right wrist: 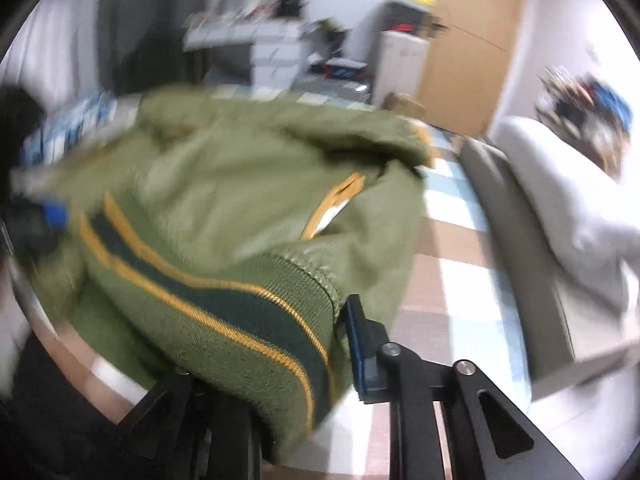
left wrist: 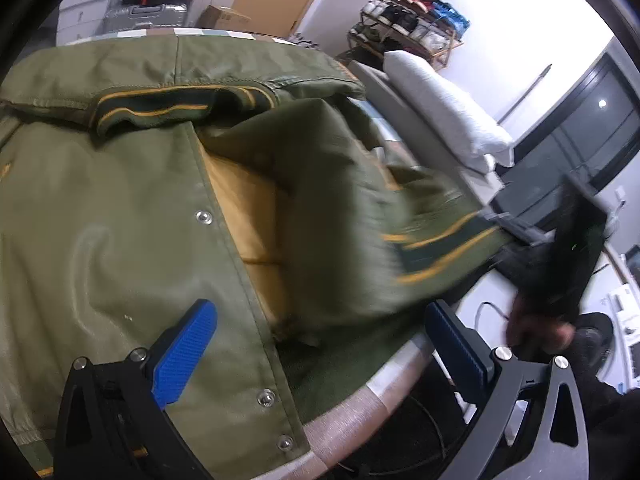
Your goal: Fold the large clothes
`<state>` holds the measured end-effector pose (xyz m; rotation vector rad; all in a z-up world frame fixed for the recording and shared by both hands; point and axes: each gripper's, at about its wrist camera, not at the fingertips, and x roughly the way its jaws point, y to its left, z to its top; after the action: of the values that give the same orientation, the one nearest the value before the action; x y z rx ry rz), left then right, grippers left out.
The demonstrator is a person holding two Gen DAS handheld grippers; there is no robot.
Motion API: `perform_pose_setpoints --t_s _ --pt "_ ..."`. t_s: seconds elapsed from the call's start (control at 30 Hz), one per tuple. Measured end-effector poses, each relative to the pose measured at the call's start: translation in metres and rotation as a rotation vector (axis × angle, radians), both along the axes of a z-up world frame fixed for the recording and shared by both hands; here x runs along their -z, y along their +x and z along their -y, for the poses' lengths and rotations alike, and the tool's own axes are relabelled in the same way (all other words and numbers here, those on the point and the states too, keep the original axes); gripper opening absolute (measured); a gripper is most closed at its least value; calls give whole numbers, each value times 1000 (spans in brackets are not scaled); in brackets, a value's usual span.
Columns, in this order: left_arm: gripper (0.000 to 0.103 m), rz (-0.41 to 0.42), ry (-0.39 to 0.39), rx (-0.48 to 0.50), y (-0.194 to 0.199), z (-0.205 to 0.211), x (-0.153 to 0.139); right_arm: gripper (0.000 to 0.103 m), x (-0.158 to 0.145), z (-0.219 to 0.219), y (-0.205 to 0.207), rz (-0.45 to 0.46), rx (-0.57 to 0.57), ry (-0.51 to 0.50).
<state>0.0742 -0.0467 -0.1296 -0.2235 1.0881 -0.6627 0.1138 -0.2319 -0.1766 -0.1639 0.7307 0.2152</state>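
Your left gripper (left wrist: 320, 344) is hovering low in the left wrist view with its jaws spread wide and nothing between them; one blue pad (left wrist: 188, 352) is sitting over the jacket (left wrist: 120, 200), the other past the counter's edge. The jacket is lying open on the counter (left wrist: 360, 404), filling the left and centre of that view, its yellow lining (left wrist: 248, 216) and snaps (left wrist: 204, 217) showing. Your right gripper (right wrist: 340, 344) is pinching the jacket's striped cuff (right wrist: 240, 320) at the bottom centre of the right wrist view, jaws pressed nearly together on the knit. The sleeve (left wrist: 340, 208) is stretching toward the right of the left wrist view, blurred. A pillow (left wrist: 444, 108) is lying at the upper right there.
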Motion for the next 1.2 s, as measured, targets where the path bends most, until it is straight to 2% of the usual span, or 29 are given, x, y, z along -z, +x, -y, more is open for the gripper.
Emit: perform_pose_setpoints --t_s 0.07,0.17,0.3,0.43,0.57,0.63,0.67,0.7,0.73,0.77,0.83,1.0,1.1,1.2 --pt "101 26 19 42 0 14 -4 14 -18 23 -4 49 55 51" --pt "101 93 76 69 1 30 -9 13 -31 37 -9 86 109 56" --pt "101 134 159 103 4 56 -6 13 -28 45 -6 41 145 81" --pt "101 171 233 106 3 66 1 13 -20 46 -15 -2 152 99" --pt "98 195 195 135 5 71 3 13 -17 52 -12 -36 162 161" --pt "87 207 207 131 7 74 -1 13 -15 51 -13 -38 165 167" --pt "77 198 203 149 11 76 -2 13 -15 50 -13 -39 164 163" --pt "56 199 216 160 12 78 -3 13 -15 48 -13 -39 162 158" --pt "45 202 239 177 11 79 -3 14 -15 47 -13 -40 160 150" --pt "27 194 259 199 11 80 -2 14 -15 44 -13 -41 154 142" --pt "6 200 342 216 8 80 -3 16 -16 40 -13 -36 148 115" --pt "6 227 444 263 -11 72 -20 17 -13 38 -15 -50 163 95" --pt "6 199 518 256 -23 67 -13 17 -8 40 -16 -77 175 99" --pt "6 156 487 246 -26 56 -1 17 0 38 -20 -105 164 56"
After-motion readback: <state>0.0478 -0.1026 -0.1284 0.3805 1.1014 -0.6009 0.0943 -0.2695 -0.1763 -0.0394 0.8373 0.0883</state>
